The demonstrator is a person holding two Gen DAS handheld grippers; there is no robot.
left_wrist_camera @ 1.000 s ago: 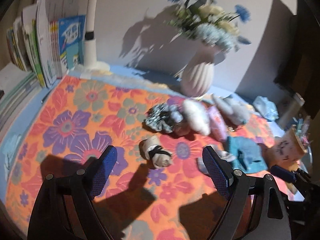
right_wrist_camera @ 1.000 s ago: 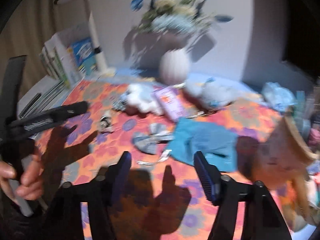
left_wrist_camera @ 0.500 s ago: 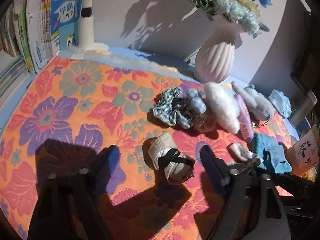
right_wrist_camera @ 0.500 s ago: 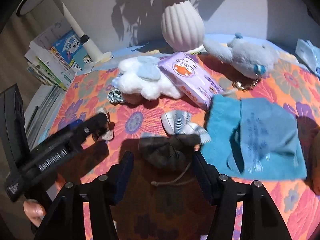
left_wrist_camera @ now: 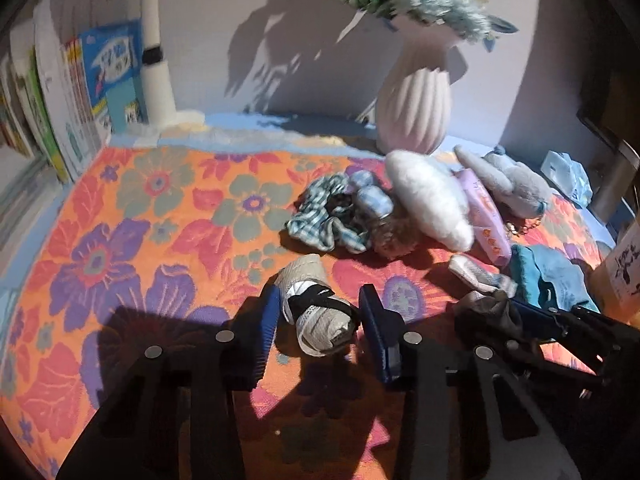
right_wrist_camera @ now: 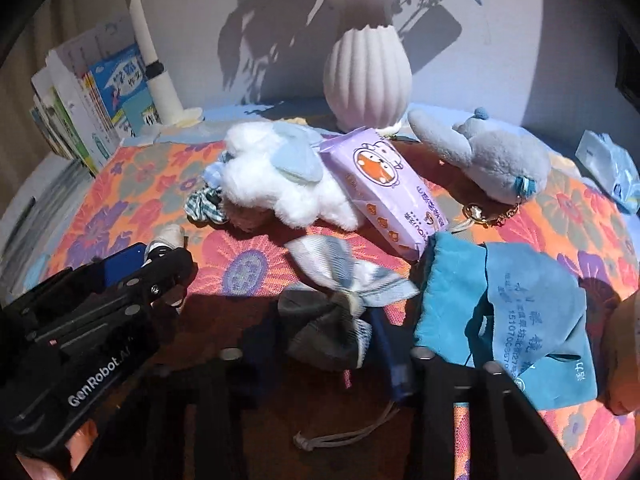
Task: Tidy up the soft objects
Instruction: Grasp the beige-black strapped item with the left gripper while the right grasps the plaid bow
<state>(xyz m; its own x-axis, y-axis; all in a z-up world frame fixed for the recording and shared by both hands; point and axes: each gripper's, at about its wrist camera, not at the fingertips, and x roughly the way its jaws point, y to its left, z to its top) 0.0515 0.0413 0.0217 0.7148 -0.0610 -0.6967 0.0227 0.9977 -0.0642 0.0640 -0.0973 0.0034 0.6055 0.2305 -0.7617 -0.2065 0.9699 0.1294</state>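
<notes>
My left gripper has closed in around a beige rolled sock bundle with a black band; the blue pads sit against its sides. My right gripper has closed around a small grey drawstring pouch with a pale blue bow on top; its cord trails toward me. Behind lie a white plush, a purple tissue pack, a grey plush, a teal cloth bag and a checked scrunchie.
Everything lies on an orange flowered cloth. A ribbed white vase stands at the back, books and a white lamp post at back left. A paper box stands at the right edge.
Both grippers have moved forward and down and narrowed: the left onto the sock bundle, the right onto the grey pouch.
</notes>
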